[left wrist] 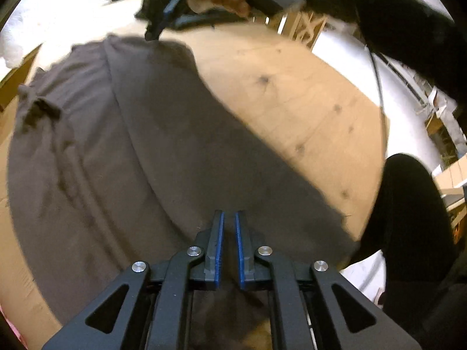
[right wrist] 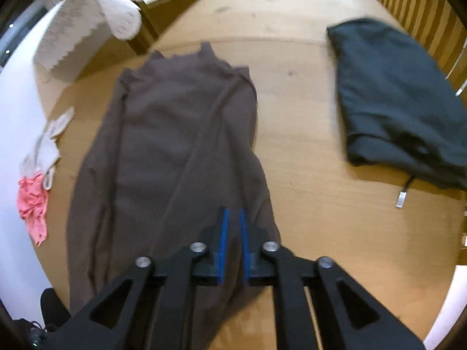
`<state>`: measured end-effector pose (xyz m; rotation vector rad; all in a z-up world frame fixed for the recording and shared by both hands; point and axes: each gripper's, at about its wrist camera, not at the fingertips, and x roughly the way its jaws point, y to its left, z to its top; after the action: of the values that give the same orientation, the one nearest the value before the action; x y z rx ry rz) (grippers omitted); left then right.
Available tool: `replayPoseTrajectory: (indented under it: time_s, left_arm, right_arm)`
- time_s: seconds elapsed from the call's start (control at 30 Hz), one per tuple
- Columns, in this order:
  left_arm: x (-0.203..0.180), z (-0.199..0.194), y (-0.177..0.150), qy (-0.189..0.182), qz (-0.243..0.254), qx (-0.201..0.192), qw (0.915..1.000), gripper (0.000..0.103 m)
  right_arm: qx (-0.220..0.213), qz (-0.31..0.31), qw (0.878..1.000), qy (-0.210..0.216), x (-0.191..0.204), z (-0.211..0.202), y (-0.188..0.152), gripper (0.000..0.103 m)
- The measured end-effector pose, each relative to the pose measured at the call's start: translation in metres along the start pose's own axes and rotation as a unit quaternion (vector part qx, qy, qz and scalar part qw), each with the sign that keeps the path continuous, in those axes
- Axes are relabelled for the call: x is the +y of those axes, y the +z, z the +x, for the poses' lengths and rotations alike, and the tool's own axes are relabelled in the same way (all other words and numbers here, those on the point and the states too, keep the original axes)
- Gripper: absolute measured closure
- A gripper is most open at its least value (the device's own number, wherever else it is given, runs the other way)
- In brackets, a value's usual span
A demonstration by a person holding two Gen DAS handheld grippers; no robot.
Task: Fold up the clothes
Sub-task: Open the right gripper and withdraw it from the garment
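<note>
- Brown-grey soft cloth garment (right wrist: 175, 145), long and folded lengthwise, spread flat on the light wooden tabletop (right wrist: 303, 151), running from the near edge toward the far side, with lengthwise creases down the middle.
- Left gripper (left wrist: 229, 218), black with blue pads, above the near end of the garment, pointing steeply down; jaws parted by a narrow gap, nothing between them, cloth lying below.
- Right gripper (right wrist: 233, 218), same build, above the near right part of the garment; narrow gap between the blue pads, nothing gripped.
- In the left wrist view, right gripper also visible (left wrist: 160, 26) at the far end of the garment, held by a hand (left wrist: 221, 0) in a dark sleeve (left wrist: 408, 29); jaw state there too blurred to tell.
- Dark green folded garment (right wrist: 402, 105) to the right on the tabletop, well apart from the brown one.
- Small pink crumpled cloth (right wrist: 33, 204) and pale grey cloth (right wrist: 46, 145) at the left edge of the table, touching each other.
- White corrugated sheet (right wrist: 87, 20) at the far left.
</note>
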<state>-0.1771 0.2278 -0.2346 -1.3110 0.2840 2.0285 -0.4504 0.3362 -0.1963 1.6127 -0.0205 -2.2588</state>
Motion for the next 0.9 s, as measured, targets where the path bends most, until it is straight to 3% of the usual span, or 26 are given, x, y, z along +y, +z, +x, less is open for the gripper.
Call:
replayPoseTrajectory:
  time_s: [0.1,0.17,0.23,0.4,0.6,0.73,0.77,0.83,0.9]
  left_arm:
    - [-0.031,-0.012,-0.001,-0.018,0.002,-0.014,0.9997,0.074]
    - [-0.052,-0.009,-0.003,-0.025,0.008,-0.012,0.9996,0.072]
    - [-0.069,0.001,-0.006,-0.008,0.010,-0.002,0.9999,0.072]
    - [-0.080,0.034,-0.004,0.013,-0.044,0.032,0.9984,0.072]
    - [-0.095,0.049,-0.008,0.038,-0.031,0.046,0.9977,0.056]
    - [-0.098,0.051,-0.010,0.054,-0.022,0.038,0.9975,0.058]
    - [-0.096,0.051,-0.011,0.059,-0.023,0.033,0.9974,0.063]
    - [-0.089,0.050,-0.011,0.061,-0.034,0.026,0.9973,0.082]
    - [-0.076,0.047,-0.012,0.042,-0.061,0.021,0.9970,0.090]
  right_arm:
    - [-0.011,0.022,1.000,0.014,-0.011,-0.029,-0.015,0.075]
    - [-0.009,0.024,1.000,0.012,-0.022,-0.034,-0.020,0.075]
    - [-0.008,0.025,1.000,0.009,-0.033,-0.040,-0.024,0.075]
    - [-0.009,0.022,1.000,0.008,-0.045,-0.049,-0.038,0.072]
    - [-0.017,0.037,0.999,0.020,-0.053,-0.044,-0.037,0.069]
    - [-0.025,0.057,0.998,0.031,-0.062,-0.030,-0.020,0.068]
    - [-0.025,0.061,0.997,0.028,-0.063,-0.024,-0.017,0.067]
    - [-0.019,0.070,0.997,0.030,-0.066,-0.006,-0.009,0.066]
    - [-0.009,0.086,0.995,0.042,-0.070,0.011,-0.004,0.066]
